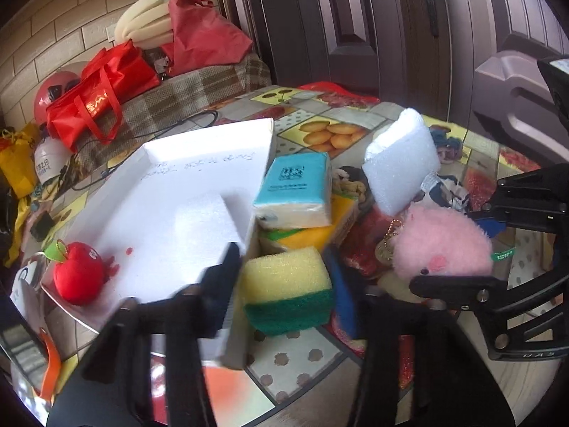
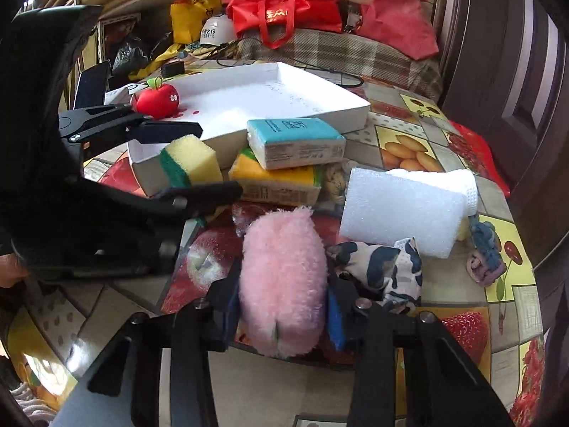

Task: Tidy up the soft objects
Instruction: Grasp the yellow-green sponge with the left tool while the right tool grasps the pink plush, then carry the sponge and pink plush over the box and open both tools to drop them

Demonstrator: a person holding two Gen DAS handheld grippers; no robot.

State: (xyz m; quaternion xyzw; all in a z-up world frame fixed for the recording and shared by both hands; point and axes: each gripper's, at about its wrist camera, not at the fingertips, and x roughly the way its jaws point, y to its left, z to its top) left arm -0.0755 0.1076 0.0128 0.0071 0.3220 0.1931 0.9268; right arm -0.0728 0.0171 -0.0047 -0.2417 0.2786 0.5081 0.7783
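My left gripper [image 1: 284, 284] is shut on a yellow-and-green sponge [image 1: 288, 290], held just off the near corner of the white tray [image 1: 170, 185]; it also shows in the right wrist view [image 2: 190, 163]. My right gripper [image 2: 282, 302] is shut on a pink plush toy [image 2: 282, 277], which also shows in the left wrist view [image 1: 444, 245]. A red apple plush [image 1: 78, 274] lies in the tray. A blue tissue pack [image 2: 295, 142] sits on a yellow pack [image 2: 277, 181]. A white foam block [image 2: 402, 210] and a patterned cloth [image 2: 384, 267] lie nearby.
The round table [image 2: 409, 149] has a fruit-pattern cover. A small knitted piece [image 2: 485, 252] lies at its right edge. Red bags [image 2: 284, 10] and a helmet sit on a plaid bench behind. A dark door [image 1: 355, 17] stands beyond the table.
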